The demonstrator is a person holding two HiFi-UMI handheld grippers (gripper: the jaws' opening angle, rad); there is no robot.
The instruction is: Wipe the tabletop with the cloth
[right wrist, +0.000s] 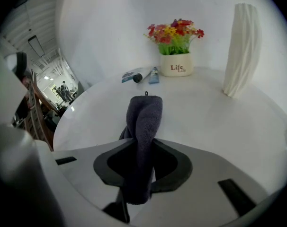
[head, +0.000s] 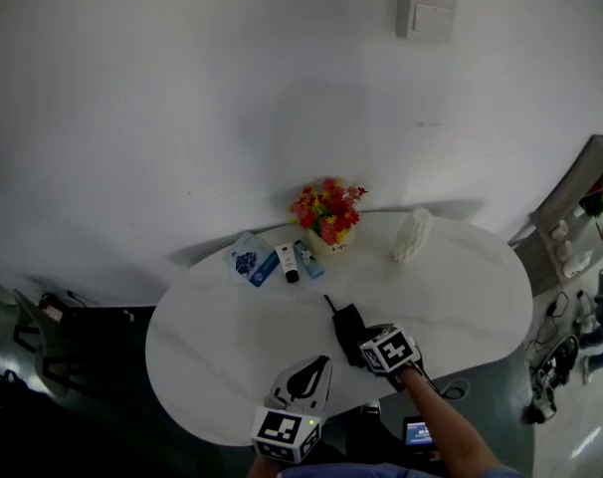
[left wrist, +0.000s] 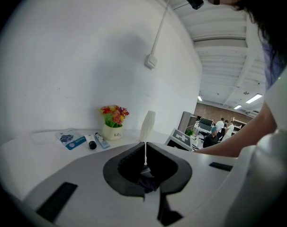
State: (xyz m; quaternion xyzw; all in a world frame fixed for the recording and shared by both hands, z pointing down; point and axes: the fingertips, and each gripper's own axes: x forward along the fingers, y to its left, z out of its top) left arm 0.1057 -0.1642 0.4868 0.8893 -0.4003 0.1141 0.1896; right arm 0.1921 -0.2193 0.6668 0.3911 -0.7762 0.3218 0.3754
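Both sets of jaws are closed. The right gripper pinches the dark cloth, whose long axis runs toward 12 o'clock over the tabletop; the left gripper, at its 8 o'clock, grips nothing.

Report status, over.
Right gripper shut on cloth, cloth lying on tabletop. Left gripper shut, empty. Flower pot, tubes, white vase along far edge.
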